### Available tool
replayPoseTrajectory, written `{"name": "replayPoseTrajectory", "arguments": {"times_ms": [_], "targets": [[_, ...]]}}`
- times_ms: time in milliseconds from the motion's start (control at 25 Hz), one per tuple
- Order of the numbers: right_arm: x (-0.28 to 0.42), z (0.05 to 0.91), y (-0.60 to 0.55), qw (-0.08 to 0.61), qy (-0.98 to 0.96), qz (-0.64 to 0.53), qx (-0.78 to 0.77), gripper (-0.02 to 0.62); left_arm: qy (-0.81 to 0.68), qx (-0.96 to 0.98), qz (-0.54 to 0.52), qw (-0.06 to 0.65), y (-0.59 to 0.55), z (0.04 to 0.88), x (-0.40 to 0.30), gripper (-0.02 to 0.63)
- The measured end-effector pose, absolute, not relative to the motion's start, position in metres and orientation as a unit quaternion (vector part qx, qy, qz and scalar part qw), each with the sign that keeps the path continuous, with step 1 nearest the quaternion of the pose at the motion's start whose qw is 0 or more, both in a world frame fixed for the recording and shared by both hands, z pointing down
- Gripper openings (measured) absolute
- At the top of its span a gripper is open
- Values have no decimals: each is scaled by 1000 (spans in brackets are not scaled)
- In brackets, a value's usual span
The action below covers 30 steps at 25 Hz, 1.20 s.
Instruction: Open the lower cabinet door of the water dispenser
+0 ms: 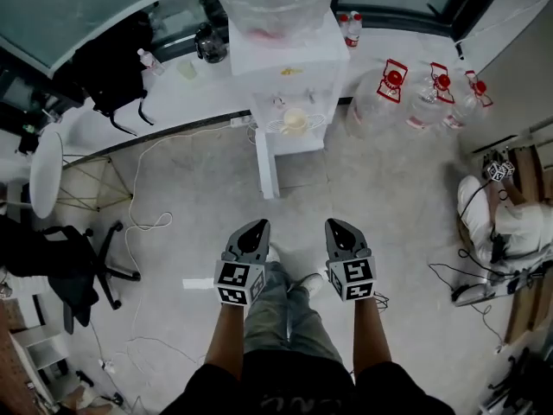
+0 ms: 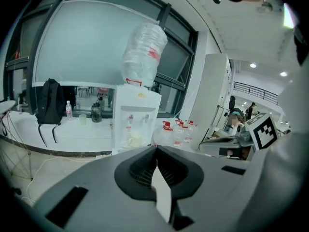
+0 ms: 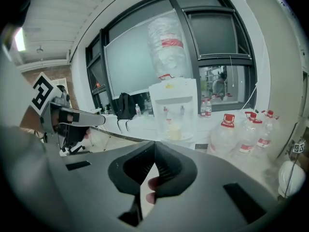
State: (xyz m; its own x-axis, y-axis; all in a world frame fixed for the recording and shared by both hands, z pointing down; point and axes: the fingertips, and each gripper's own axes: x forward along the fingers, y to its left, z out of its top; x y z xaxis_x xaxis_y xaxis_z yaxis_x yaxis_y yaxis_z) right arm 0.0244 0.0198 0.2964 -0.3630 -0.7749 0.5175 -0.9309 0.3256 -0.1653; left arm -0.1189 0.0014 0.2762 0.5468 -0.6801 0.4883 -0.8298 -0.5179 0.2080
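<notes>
The white water dispenser point(image 1: 289, 67) stands against the window counter with a clear bottle on top; it also shows in the left gripper view point(image 2: 136, 120) and the right gripper view point(image 3: 175, 110). A narrow white panel point(image 1: 266, 164) juts from its lower left toward me; I cannot tell whether it is the cabinet door. My left gripper point(image 1: 257, 226) point(image 2: 156, 148) and right gripper point(image 1: 337, 224) point(image 3: 155, 143) hang side by side over my legs, well short of the dispenser. Both are shut with nothing between the jaws.
Several clear water jugs with red caps point(image 1: 432, 93) sit on the floor right of the dispenser. A black office chair point(image 1: 78, 266) and round white table point(image 1: 45, 171) stand at left. A black backpack point(image 1: 117, 67) lies on the counter. Cables point(image 1: 143, 223) trail over the floor.
</notes>
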Motion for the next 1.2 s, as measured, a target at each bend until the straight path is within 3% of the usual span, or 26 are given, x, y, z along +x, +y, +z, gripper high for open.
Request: {"name": "replayPoseTrajectory", "arguments": {"times_ms": [240, 1200], "targets": [[41, 232, 30, 137, -790, 216, 558, 12, -450, 857, 165, 192, 11, 226, -120, 15], [100, 71, 65, 113, -754, 94, 640, 12, -464, 878, 87, 82, 5, 51, -132, 15]]}}
